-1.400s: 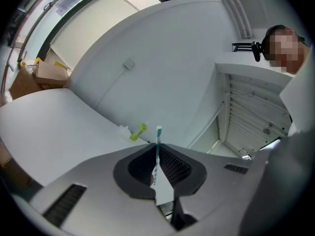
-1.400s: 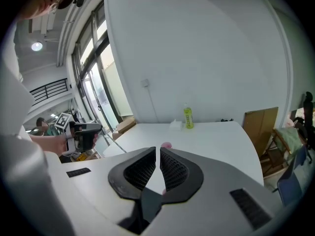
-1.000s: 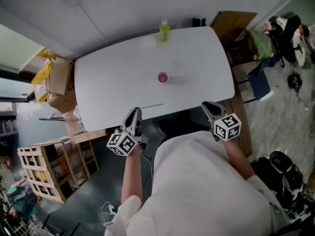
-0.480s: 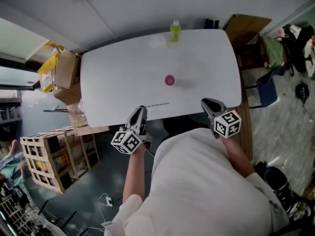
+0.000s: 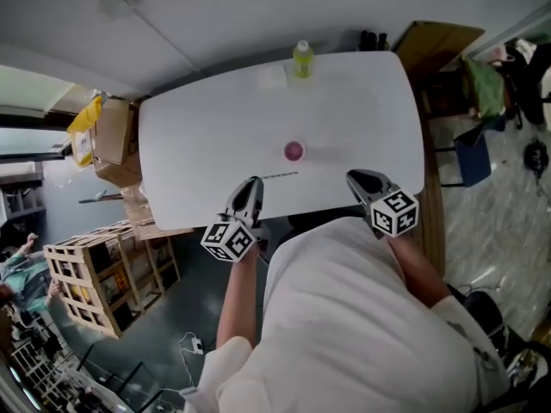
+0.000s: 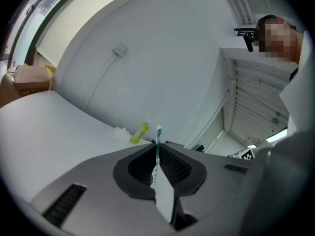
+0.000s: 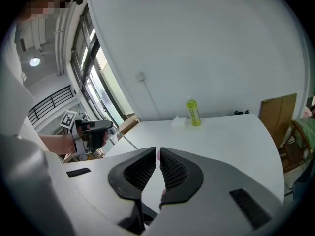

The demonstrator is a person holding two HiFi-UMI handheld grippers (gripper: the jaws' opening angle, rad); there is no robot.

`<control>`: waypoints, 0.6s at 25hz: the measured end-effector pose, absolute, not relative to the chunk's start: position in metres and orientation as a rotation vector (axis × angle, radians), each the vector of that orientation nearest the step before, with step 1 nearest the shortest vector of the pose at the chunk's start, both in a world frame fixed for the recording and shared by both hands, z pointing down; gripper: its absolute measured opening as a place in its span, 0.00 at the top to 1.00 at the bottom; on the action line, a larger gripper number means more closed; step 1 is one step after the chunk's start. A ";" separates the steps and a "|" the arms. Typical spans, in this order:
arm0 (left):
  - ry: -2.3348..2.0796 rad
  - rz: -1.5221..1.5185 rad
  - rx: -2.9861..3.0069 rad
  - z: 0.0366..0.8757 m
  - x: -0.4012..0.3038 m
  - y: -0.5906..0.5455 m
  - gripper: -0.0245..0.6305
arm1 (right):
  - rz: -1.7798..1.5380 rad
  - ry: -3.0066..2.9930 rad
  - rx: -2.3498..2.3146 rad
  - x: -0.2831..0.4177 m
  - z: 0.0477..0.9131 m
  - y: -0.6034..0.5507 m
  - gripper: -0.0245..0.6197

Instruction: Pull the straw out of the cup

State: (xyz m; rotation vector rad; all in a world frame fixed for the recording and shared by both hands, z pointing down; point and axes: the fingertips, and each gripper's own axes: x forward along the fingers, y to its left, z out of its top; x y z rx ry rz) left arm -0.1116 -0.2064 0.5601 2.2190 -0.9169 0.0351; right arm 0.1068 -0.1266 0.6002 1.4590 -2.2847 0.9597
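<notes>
Left gripper view is showing the left gripper [image 6: 155, 154] clamping the straw [image 6: 158, 136], seemingly already clear of the cup [image 5: 294, 151] on the table [image 5: 198, 144]. The right gripper [image 7: 158, 151] is sitting closed and empty, so keeping the left pinch steady while lifting the straw away is mattering most.

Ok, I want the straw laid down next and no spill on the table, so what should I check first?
1) The straw is out of the pink cup: ok.
2) The left gripper is shut on the straw: ok.
3) The right gripper is empty, jaws together: ok.
4) The pink cup stands upright on the table: ok.
5) Liquid in the pink cup: cannot tell.
</notes>
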 end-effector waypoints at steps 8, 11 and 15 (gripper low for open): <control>-0.957 0.168 2.288 0.576 -0.084 -0.233 0.93 | 1.049 -2.286 1.357 0.097 0.621 -0.126 0.89; -1.004 0.206 2.265 0.601 -0.080 -0.239 0.93 | 1.069 -2.282 1.344 0.099 0.626 -0.125 0.89; -1.092 0.259 2.226 0.629 -0.075 -0.248 0.93 | 1.089 -2.265 1.347 0.110 0.629 -0.123 0.89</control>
